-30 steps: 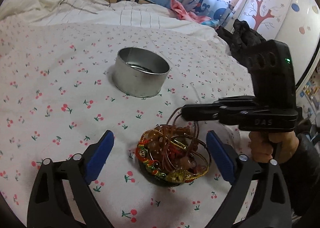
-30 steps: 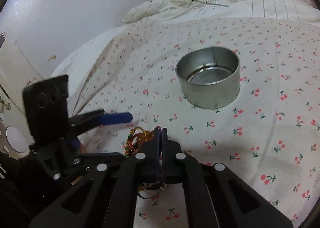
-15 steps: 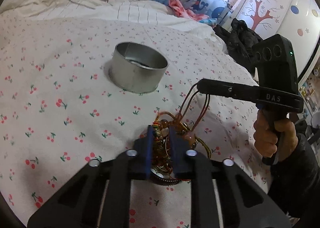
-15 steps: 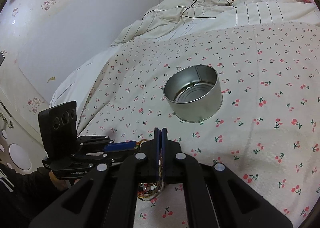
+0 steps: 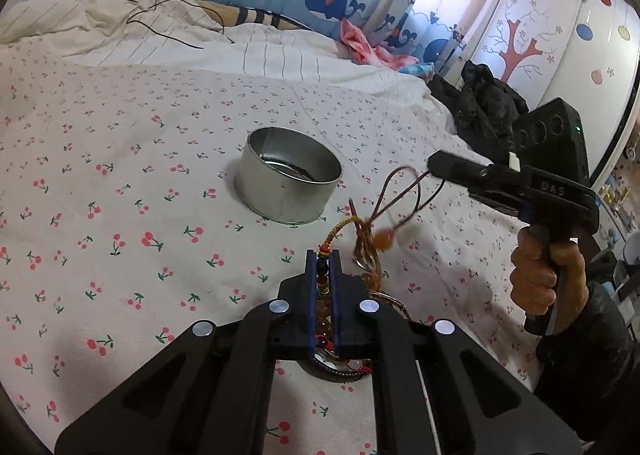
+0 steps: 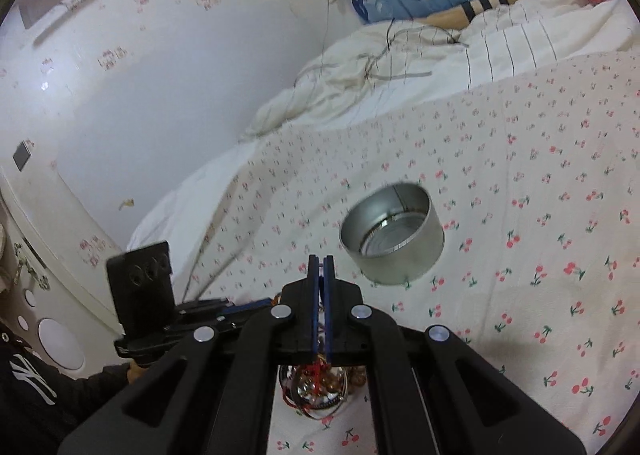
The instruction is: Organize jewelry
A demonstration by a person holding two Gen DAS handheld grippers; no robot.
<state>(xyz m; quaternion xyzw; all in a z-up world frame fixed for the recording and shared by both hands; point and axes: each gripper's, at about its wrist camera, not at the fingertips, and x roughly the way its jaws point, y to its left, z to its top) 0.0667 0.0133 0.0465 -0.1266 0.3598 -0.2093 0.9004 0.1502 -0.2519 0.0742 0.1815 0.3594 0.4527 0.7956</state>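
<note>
now left gripper point(image 5: 323, 261) pinches a beaded bracelet point(image 5: 322, 283); right gripper point(image 6: 320, 267) clamps a brown cord point(image 5: 394, 195).

1. Tin point(image 5: 289, 186) sits upright on bed point(image 5: 120, 215), ahead of both grippers.
2. Left gripper point(image 5: 322, 255) is near & below tin in its view; bead strand point(image 5: 322, 279) sits betw. its fingers point(image 5: 310, 295).
3. Jewelry pile point(image 5: 340, 369) lies on bed under left gripper, just behind its tips.
4. Right gripper point(image 5: 434, 165) is right of tin, above bed; cord loops point(image 5: 400, 191) hang from its tip down to pile.
5. Rumpled duvet point(image 5: 120, 27) lies behind tin, at far end of bed.
</note>
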